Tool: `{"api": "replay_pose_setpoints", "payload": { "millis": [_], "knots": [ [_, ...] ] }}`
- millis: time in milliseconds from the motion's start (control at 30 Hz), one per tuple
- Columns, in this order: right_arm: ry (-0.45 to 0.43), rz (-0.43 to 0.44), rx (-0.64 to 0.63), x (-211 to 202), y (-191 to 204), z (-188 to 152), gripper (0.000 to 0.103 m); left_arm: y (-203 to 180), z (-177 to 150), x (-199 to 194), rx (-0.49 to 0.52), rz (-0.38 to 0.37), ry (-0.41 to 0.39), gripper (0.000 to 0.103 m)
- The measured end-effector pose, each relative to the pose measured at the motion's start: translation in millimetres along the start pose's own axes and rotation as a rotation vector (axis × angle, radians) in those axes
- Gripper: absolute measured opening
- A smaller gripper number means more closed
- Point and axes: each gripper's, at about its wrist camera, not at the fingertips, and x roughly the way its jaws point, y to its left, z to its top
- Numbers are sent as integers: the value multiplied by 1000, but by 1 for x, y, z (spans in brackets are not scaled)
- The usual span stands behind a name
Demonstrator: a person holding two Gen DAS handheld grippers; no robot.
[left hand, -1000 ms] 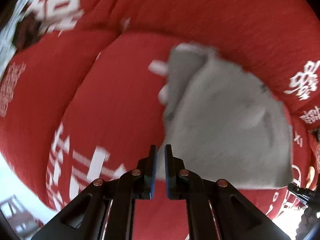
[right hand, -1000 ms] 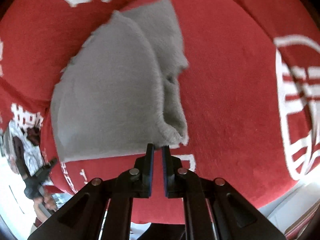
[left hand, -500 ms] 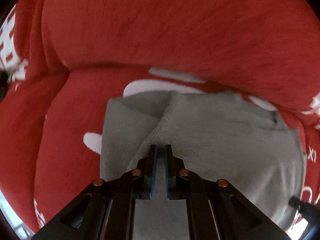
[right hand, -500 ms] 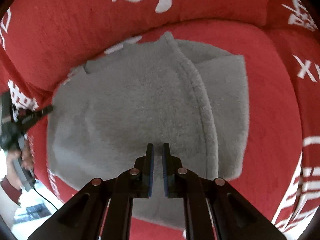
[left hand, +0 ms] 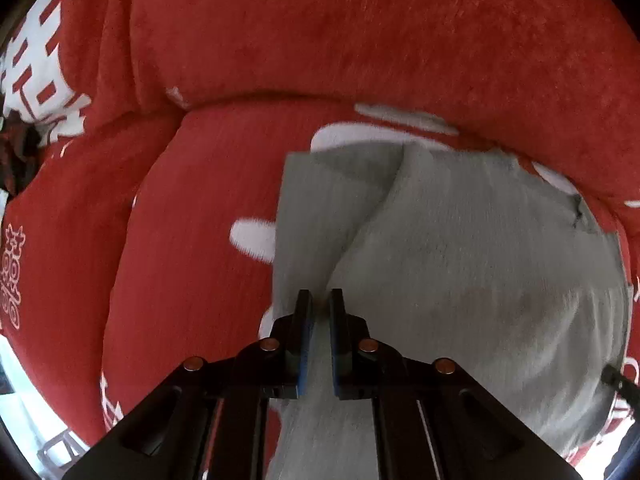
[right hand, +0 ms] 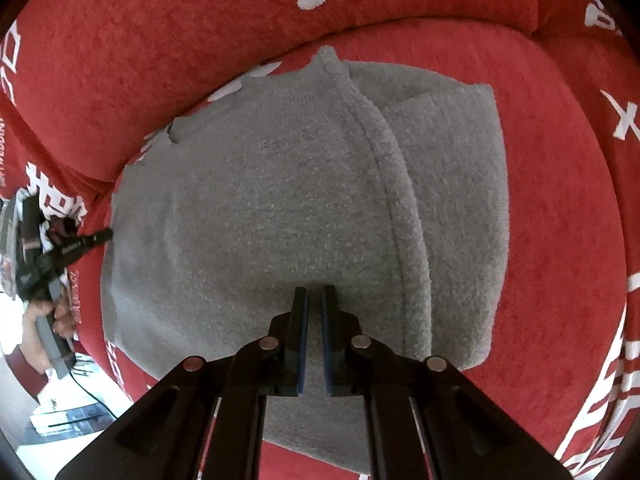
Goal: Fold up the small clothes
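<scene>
A small grey fleece garment lies folded on the red sofa seat, with one flap lapped over the other along a hemmed edge. My left gripper points straight down over the garment's left part, shut, with nothing pinched that I can see. My right gripper slants down onto the middle of the garment. Its jaws are closing to a narrow slit. The tips sit at a small dimple in the cloth, and no fold shows between them. The left gripper's tip rests by the garment's left edge.
The red back cushion with white characters rises just behind the garment. A hand holds the left gripper's handle at the sofa's front edge. White floor and a cable show beyond that edge. The right gripper's tip pokes in at the garment's right edge.
Both grippers have come in over the garment and sunk closer to it. The left one has since shifted toward the garment's left side. The cloth now fills the right view.
</scene>
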Motion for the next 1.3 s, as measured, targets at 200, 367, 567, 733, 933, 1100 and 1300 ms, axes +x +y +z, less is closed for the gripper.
{"api": "replay_pose_setpoints", "payload": {
  "millis": [200,367,567,733,933,1100,1300],
  "knots": [
    [-15,-1,45,-5,0,-4,8,-7,-24,-8,52,-7,22,8],
    [-22,-42,81,-14,11,-18,9,-11,-33,-12,98,-44,27,9],
    [-33,-84,140,-24,28,-47,9,-5,-33,-12,164,-98,52,42],
    [-27,-83,188,-19,61,-72,9,6,-38,-21,203,-111,54,103],
    [24,-57,202,8,109,-90,9,18,-46,-16,254,-114,106,103],
    [71,-49,174,31,146,-97,9,33,-48,-15,247,-127,119,103],
    [93,-19,163,52,182,-102,63,51,-47,-13,244,-110,124,103]
  ]
}}
